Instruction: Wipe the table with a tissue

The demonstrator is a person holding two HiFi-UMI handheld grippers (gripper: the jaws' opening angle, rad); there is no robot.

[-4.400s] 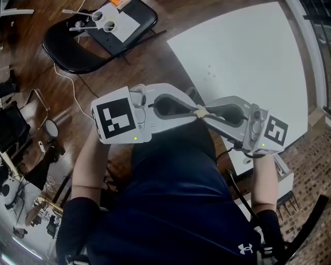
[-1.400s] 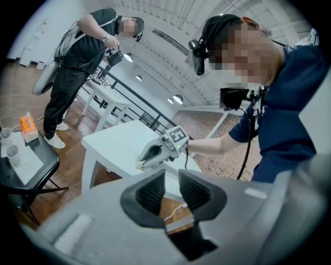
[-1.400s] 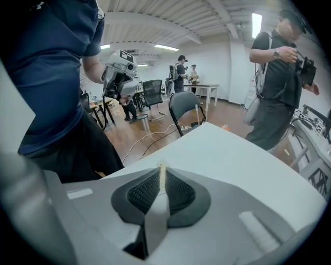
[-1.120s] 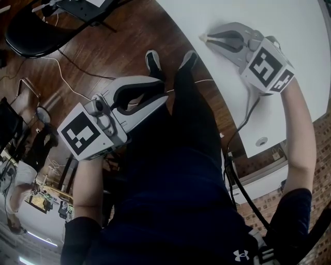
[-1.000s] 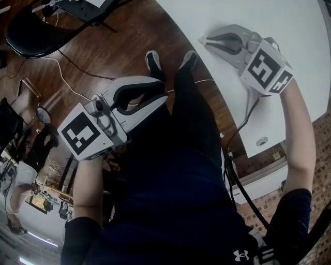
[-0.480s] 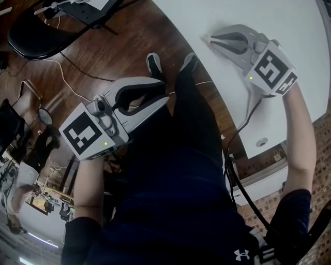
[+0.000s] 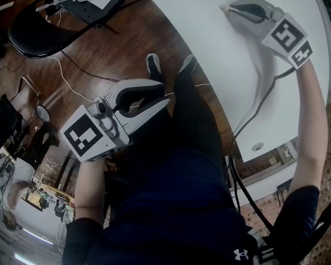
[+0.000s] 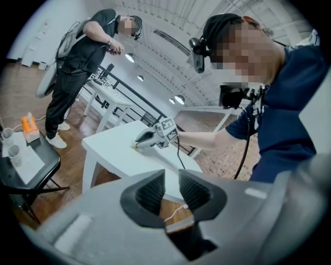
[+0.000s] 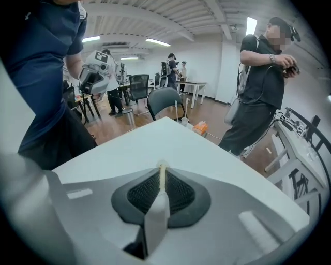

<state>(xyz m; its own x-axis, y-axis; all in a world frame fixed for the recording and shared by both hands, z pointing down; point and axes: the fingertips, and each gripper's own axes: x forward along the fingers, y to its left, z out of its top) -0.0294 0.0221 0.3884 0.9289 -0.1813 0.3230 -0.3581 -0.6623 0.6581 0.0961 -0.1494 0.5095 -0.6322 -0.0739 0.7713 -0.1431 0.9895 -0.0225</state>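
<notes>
Pinches a thin cream tissue (image 9: 163, 177) in the right claw (image 7: 227, 7), pads drawn almost together with only that folded strip between them, leaving a sliver of paper proud of the tips to meet the surface first. Sits at about 1 o'clock in the head view, far out over the white worktop (image 7: 207, 46), nose tilted down and, judging by the left gripper view, resting the tissue edge on or right at the surface. Looks like the middle of a wiping stroke, reached with the arm stretched long to cover the far part of the top. Shows no stain or streak anywhere, so gives no way of telling how much wiping is left. Keeps the left claw (image 8: 171, 189) at about 9 o'clock in the head view, off the worktop's near edge and above the wooden floor (image 7: 103, 62), jaws partway apart with nothing gripped between the ribbed pads. Seems parked there on purpose, clear of the wiping arm's path and needed for nothing at this stage. Leaves a black chair (image 7: 31, 31) at 11 o'clock, well apart from both claws and no obstacle to the sweep.
</notes>
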